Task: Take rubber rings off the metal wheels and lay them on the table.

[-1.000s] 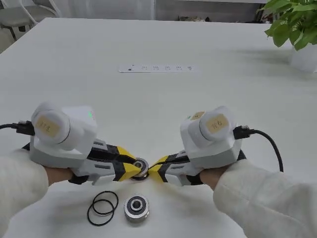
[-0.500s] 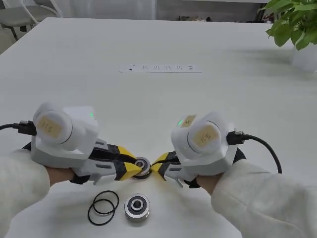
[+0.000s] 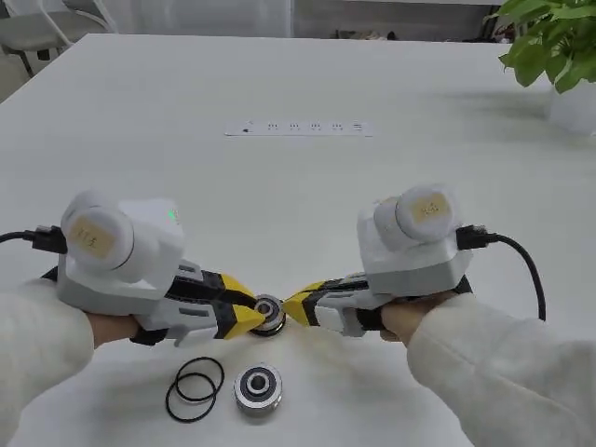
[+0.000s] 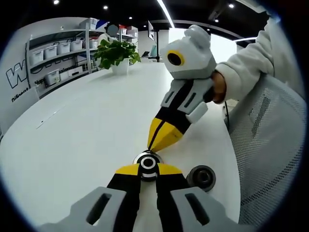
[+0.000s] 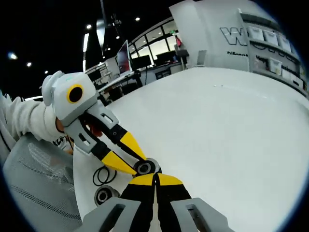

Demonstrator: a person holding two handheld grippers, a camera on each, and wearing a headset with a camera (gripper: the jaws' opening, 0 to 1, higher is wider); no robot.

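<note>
Head view: a wheel (image 3: 268, 313) is clamped in the L gripper (image 3: 253, 317), jaws closed on it just above the table (image 3: 307, 205), prob. to steady it. The R gripper (image 3: 291, 307), jaws together, is set vs. its rim, prob. to pick rubber off. Two rings (image 3: 194, 389) and a 2nd wheel (image 3: 257, 388) are laid nearby.

L gripper view: wheel (image 4: 147, 163) is pinched between yellow tips.

R gripper view: jaws are pressed together at the rim; whether rubber is caught can't be told.

A white table (image 3: 279, 205) is holding two black rubber rings (image 3: 194, 389), lying overlapped near the front, with a metal wheel (image 3: 257, 388) sitting just beside them. A white power strip (image 3: 298, 128) is lying farther back, and a plant pot (image 3: 573, 107) is standing at the far corner.
</note>
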